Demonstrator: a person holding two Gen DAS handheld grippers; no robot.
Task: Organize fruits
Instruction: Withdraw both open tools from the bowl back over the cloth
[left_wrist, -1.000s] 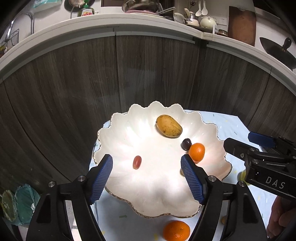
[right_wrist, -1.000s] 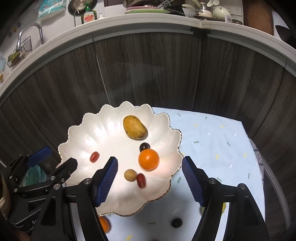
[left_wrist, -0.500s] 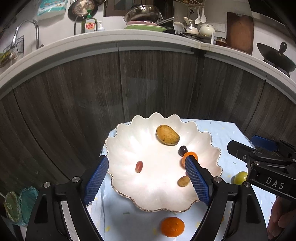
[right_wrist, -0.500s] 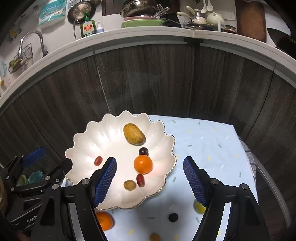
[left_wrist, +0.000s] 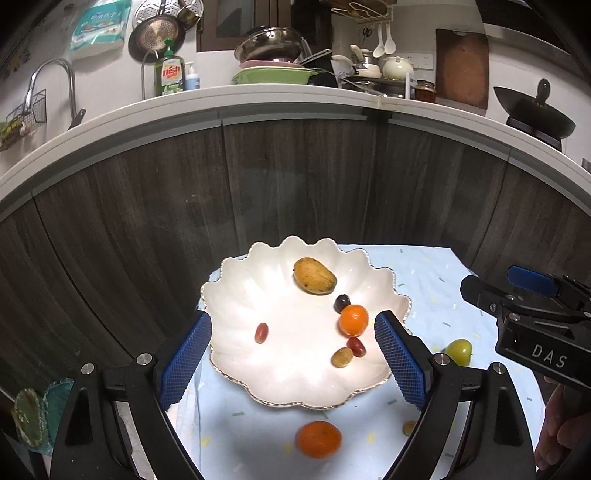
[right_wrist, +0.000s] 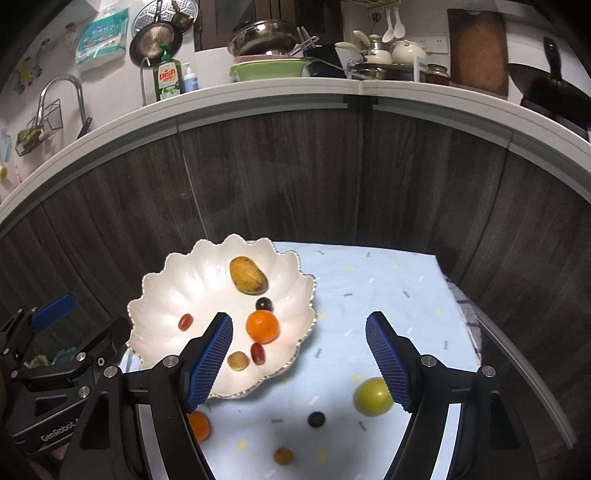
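Both of your tongs have pulled back and up from the plate since a second ago, so more of the kitchen behind now shows and the plate sits smaller in view. Your left tongs (left_wrist: 293, 360) are opening, pads wide apart with nothing pressed between them; your right tongs (right_wrist: 299, 360) also stand apart and hold nothing. You can read "DAS" on the right tongs' body in the left view and "GenRobot" on the left tongs' body in the right view; the green dish soap bottle (left_wrist: 169, 75) up on the counter says "Dish". The scalloped white plate (left_wrist: 236, 291) sits on the pale blue cloth (right_wrist: 369, 288) covering the surface. In it lie a mango (left_wrist: 314, 276), long axis running from upper left to lower right, a dark grape (left_wrist: 342, 302), an orange (left_wrist: 353, 319), two red grapes (left_wrist: 261, 332) (left_wrist: 357, 346) and a small brownish fruit (left_wrist: 341, 357). Loose on the cloth are a second orange (left_wrist: 318, 438), blurred, a yellow-green fruit (right_wrist: 373, 396) partly hidden by the right tongs' pad, a dark round fruit (right_wrist: 316, 419) and a small brown one (right_wrist: 283, 456), too blurred to name.
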